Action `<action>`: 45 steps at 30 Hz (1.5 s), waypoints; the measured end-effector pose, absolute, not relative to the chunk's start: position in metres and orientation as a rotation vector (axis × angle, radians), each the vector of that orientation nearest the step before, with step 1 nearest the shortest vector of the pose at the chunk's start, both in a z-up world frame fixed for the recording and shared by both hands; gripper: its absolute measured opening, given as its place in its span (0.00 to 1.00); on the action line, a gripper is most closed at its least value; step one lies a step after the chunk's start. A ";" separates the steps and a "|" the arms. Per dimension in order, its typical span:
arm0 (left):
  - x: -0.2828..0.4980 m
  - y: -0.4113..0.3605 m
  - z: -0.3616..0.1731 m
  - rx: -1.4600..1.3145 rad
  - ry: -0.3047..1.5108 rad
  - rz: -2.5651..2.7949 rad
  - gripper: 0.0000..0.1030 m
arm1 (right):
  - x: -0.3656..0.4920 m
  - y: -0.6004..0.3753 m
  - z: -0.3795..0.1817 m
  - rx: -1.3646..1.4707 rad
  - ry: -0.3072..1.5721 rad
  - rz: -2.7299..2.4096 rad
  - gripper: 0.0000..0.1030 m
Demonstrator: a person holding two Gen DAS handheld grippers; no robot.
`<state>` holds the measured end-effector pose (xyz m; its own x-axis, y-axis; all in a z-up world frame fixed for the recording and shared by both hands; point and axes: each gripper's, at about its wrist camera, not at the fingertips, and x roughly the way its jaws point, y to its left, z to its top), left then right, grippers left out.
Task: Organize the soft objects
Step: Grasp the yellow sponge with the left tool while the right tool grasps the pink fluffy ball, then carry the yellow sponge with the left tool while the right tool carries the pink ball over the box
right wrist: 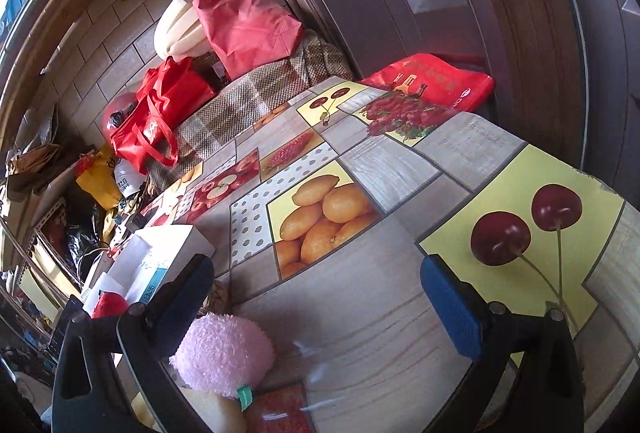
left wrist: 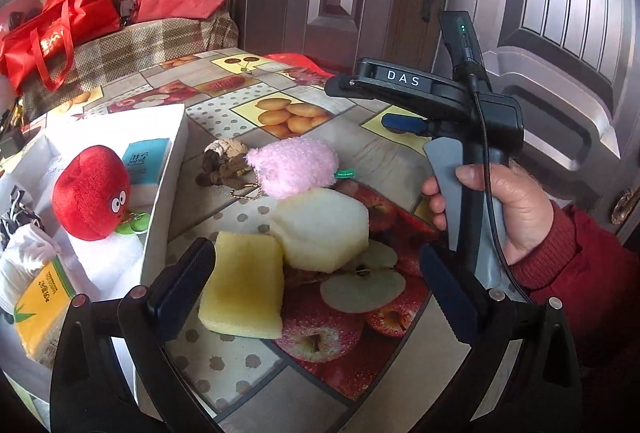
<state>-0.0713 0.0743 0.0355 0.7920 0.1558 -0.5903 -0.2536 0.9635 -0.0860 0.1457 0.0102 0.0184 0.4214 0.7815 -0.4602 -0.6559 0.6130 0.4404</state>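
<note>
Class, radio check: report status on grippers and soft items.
Left gripper open, empty. Right gripper open, empty. Yellow sponge between left fingers, beside white box. Nothing blocking.

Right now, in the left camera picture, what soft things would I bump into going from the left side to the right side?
Red plush toy in the white box → yellow sponge → pale hexagon sponge → the person's hand holding the right gripper. The pink plush overlaps the sponges, so I left it out.
</note>
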 end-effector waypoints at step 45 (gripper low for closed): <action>-0.078 0.089 0.029 -0.132 0.648 0.257 0.40 | 0.092 0.062 0.013 -0.144 0.732 1.119 0.64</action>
